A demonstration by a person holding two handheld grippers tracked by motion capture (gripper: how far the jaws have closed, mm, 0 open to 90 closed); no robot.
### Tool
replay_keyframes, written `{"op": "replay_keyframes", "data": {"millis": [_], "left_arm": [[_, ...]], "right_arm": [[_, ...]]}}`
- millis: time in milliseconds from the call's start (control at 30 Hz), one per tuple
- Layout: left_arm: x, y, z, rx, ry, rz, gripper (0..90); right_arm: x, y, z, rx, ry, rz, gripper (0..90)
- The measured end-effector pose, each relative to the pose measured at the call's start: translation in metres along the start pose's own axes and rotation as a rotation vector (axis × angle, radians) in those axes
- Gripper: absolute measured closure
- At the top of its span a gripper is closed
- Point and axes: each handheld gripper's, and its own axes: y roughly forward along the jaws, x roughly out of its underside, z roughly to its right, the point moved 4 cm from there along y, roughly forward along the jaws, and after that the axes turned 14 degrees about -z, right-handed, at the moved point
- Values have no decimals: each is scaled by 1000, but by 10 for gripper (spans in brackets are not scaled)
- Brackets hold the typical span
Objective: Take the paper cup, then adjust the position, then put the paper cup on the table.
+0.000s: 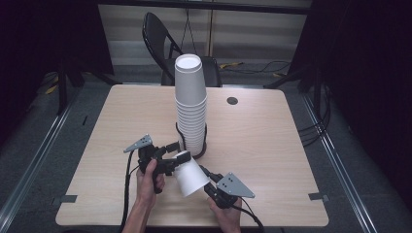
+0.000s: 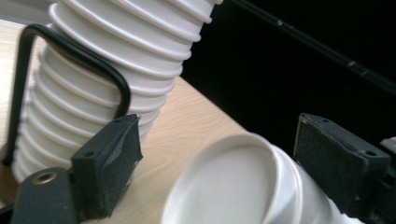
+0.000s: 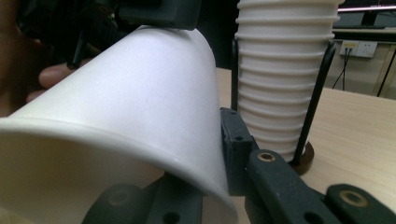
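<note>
— Near the front middle of the counter (image 1: 252, 145) lies my single paper cup (image 1: 190, 177), tipped on its side in the air, base toward the left gripper (image 1: 171, 151), rim toward me and to the right.

— Who has it?

— My right gripper (image 1: 206, 180) does: its jaws are drawn nearly together on the cup's wall at the rim, one pad outside, the other hidden (I take it to sit inside the mouth). The left gripper's jaws stand wide apart, one pad on either side of the cup's base, neither one pressing on it in the left gripper view.

— And the rest?

— Just behind stands the tall stack of cups (image 1: 190, 104), upside down inside a black wire holder (image 1: 206, 141). Beyond the counter, a folding chair (image 1: 158, 34).

— How would you do this step well?

— I judge it a handover, or a steadying hold. I'd keep the right grip light, since thin paper creases at the rim, and centre the left pads on the base before closing them. I'd also keep that left pad off the wire holder, which sits close beside it.
</note>
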Motion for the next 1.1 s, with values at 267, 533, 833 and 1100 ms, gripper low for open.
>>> {"op": "replay_keyframes", "data": {"millis": [267,533,833,1100], "left_arm": [[5,-1,1,-69,70,-11,155],[6,-1,6,-160,232,-45,155],[8,-4,13,-169,388,-60,157],[15,-3,19,-200,507,-77,158]], "right_arm": [[7,-3,7,-1,32,-98,865],[9,-7,18,-9,60,-165,866],[8,-12,27,-28,47,-209,866],[6,-24,39,-42,44,-235,866]]}}
